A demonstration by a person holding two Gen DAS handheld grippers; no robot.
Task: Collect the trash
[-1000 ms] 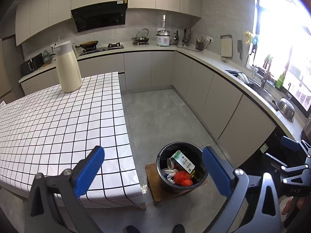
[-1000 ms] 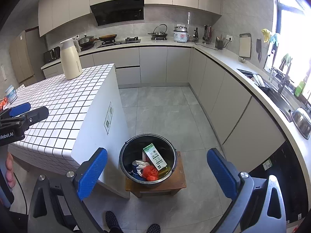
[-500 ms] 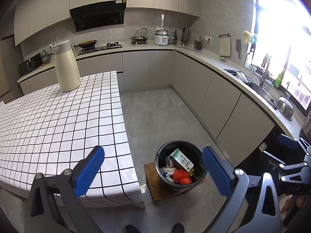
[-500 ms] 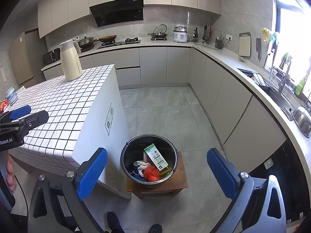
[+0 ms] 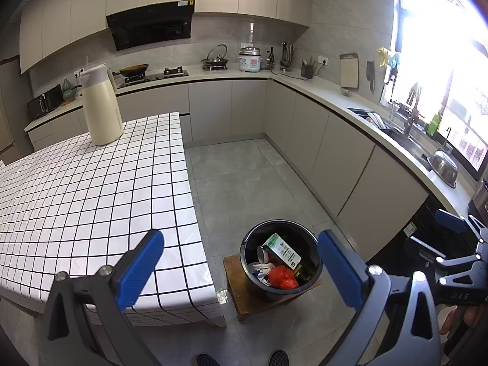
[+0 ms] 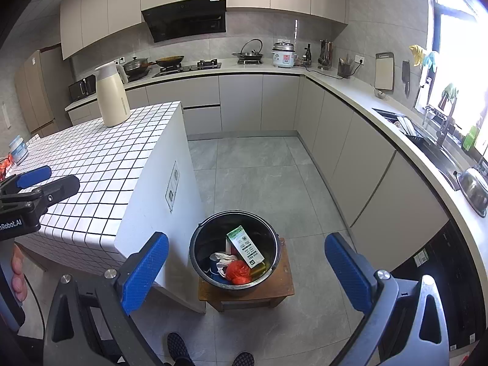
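A black trash bucket (image 5: pixel 253 270) (image 6: pixel 198 259) stands on a low wooden stool (image 5: pixel 236 292) (image 6: pixel 283 283) beside the tiled island. Inside it lie a green-and-white carton (image 5: pixel 282 251) (image 6: pixel 245 247), a red crumpled bag (image 5: pixel 282 277) (image 6: pixel 238 271) and white paper scraps (image 6: pixel 222 257). My left gripper (image 5: pixel 241 270) is open and empty, held above the island's corner and the bucket. Over the bucket, my right gripper (image 6: pixel 247 273) also stands open and empty. Each gripper shows at the edge of the other's view.
The white tiled island (image 5: pixel 76 198) carries a cream thermos jug (image 5: pixel 100 106) (image 6: pixel 111 96), plus a small jar (image 6: pixel 18 149) at its far left. Cabinets and a counter with a sink (image 5: pixel 396 134) line the right side. Grey floor (image 6: pixel 259 170) lies beyond the bucket. A person's shoes (image 6: pixel 210 353) show below.
Both views have drifted slightly; the bucket sits a little further left in the left wrist view and a little further right in the right wrist view. Both grippers stay open.
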